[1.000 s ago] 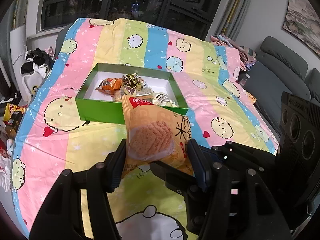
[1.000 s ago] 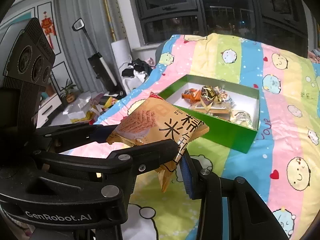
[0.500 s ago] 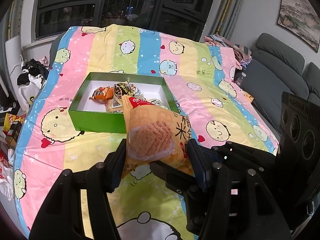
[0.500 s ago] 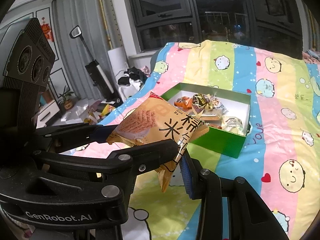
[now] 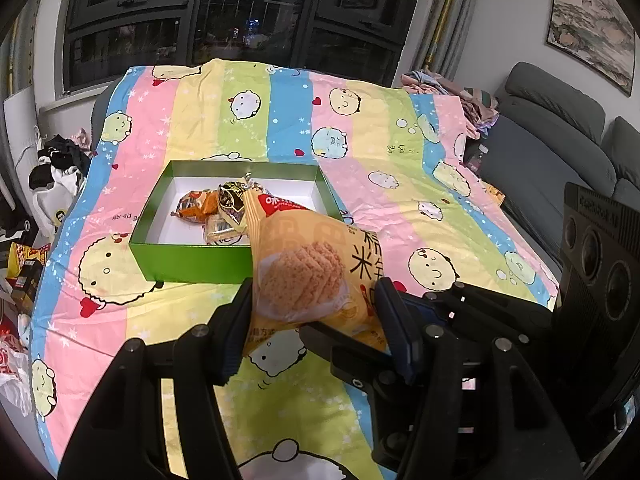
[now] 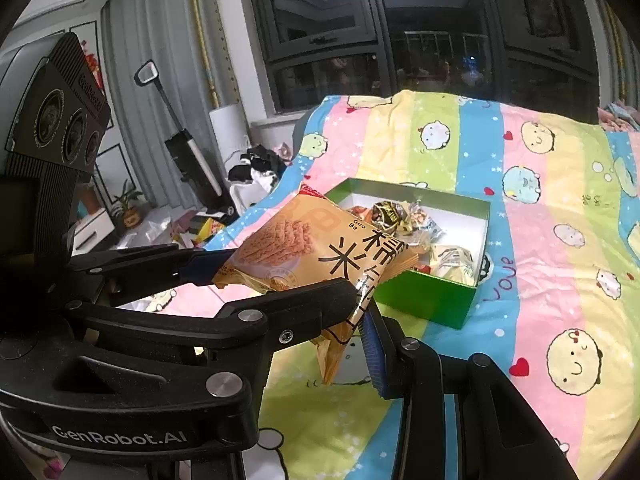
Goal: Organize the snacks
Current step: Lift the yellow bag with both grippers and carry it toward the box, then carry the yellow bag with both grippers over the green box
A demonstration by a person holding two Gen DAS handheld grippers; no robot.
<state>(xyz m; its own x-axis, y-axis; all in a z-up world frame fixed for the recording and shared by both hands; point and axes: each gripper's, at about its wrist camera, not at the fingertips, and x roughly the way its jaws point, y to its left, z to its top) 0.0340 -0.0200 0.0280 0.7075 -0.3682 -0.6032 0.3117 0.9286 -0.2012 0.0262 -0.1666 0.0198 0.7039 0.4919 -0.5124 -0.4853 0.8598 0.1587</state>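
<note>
a bed [image 5: 360, 128] fills both views, covered with a sheet [image 5: 192, 120] striped pink, yellow, green and blue, printed with round cartoon faces; near the box in the right wrist view the sheet reads "love" [image 6: 500, 276]. behind it stand dark windows [image 5: 240, 12], with a grey sofa [image 5: 560, 132] at the right and one framed picture [image 5: 592, 16] on the wall above it.

one green box [image 5: 192, 264] with a white inside sits open on the middle of the bed. several wrapped snacks [image 5: 216, 212] lie heaped in it, an orange one and a dark gold one among them; their exact count cannot be told.

both grippers tilt downward over the near part of the bed, on the near side of the box, and hold a single orange bag [image 5: 312, 276] between them, lifted clear of the sheet. the left gripper [image 5: 316, 320] pinches the bag's lower half from both sides, its two fingers pressed into the wrapper. the right gripper [image 6: 360, 312] clamps the bag's bottom right corner, which crumples between its fingers. the left gripper's body shows in the right view with "genrobot.ai" printed on it.

the bag shows a picture of a crisp rice cake, large black chinese characters and the small words "guo ba" [image 6: 353, 222]; its top seal is red with white writing. its top edge overlaps the near right corner of the box in both views.
</note>
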